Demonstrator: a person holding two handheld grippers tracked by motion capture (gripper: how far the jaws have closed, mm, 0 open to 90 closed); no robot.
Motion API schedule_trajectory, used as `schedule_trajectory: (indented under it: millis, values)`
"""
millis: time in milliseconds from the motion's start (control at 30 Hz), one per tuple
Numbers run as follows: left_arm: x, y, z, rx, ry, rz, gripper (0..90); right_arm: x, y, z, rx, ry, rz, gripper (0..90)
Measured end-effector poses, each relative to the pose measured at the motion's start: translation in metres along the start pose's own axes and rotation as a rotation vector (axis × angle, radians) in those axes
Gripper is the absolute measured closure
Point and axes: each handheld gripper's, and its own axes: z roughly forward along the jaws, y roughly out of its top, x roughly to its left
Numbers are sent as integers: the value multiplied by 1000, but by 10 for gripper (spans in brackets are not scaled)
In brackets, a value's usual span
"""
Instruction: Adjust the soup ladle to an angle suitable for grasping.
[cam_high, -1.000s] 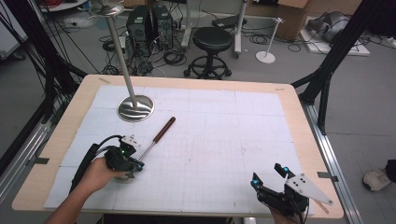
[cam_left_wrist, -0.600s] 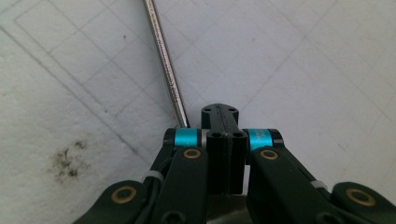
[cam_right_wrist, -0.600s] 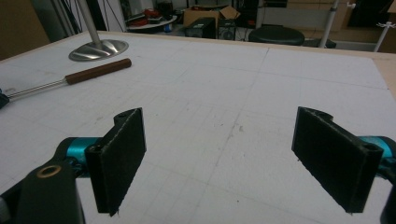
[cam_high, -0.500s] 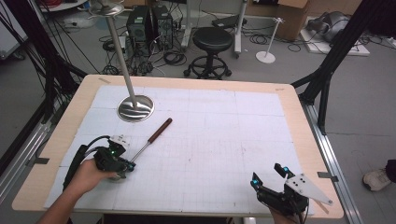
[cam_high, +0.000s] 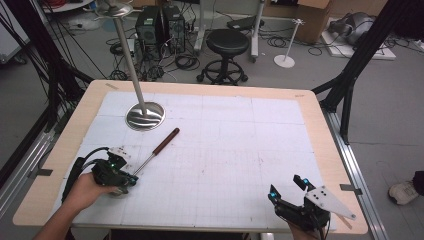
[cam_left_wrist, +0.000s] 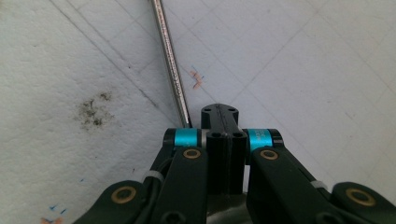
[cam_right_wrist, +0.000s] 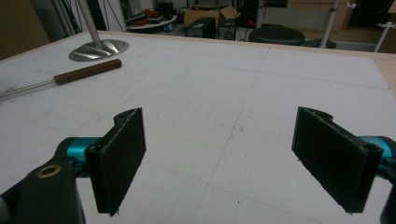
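A long tool with a brown wooden handle (cam_high: 166, 141) and a thin metal shaft (cam_left_wrist: 170, 60) lies slantwise on the white gridded mat (cam_high: 225, 150), left of centre. My left gripper (cam_high: 131, 176) rests low on the mat at the shaft's near end, held by a hand. Its jaws are shut together (cam_left_wrist: 219, 112), and the shaft runs just past their left side, not between them. The shaft's end is hidden behind the jaw. My right gripper (cam_high: 285, 186) sits at the near right edge, open (cam_right_wrist: 233, 154) with nothing between its pads. The handle (cam_right_wrist: 87, 71) lies far off to its left.
A round metal base (cam_high: 145, 115) with a tall pole stands at the mat's far left, just beyond the tool's handle. The wooden table rim (cam_high: 320, 145) frames the mat. A black stool (cam_high: 227, 42) and cables are on the floor behind.
My left gripper has slid left and toward the near edge. The tool has shifted slightly the same way. The right gripper has stayed put.
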Motion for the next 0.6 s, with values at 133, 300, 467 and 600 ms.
schedule_trajectory:
  millis: [133, 300, 467, 600]
  values:
    - [-3, -2, -12, -92, -14, -1, 776, 1, 0, 0, 2, 1, 5, 163]
    - [-7, -12, -31, -278, 7, -35, 551, 0, 0, 0, 3, -2, 0, 162]
    - [-8, -27, -47, -489, 64, -96, 386, -1, 0, -1, 3, -9, 4, 162]
    - [-7, -37, -55, -593, 98, -159, 307, 1, 1, 0, 5, -4, -4, 162]
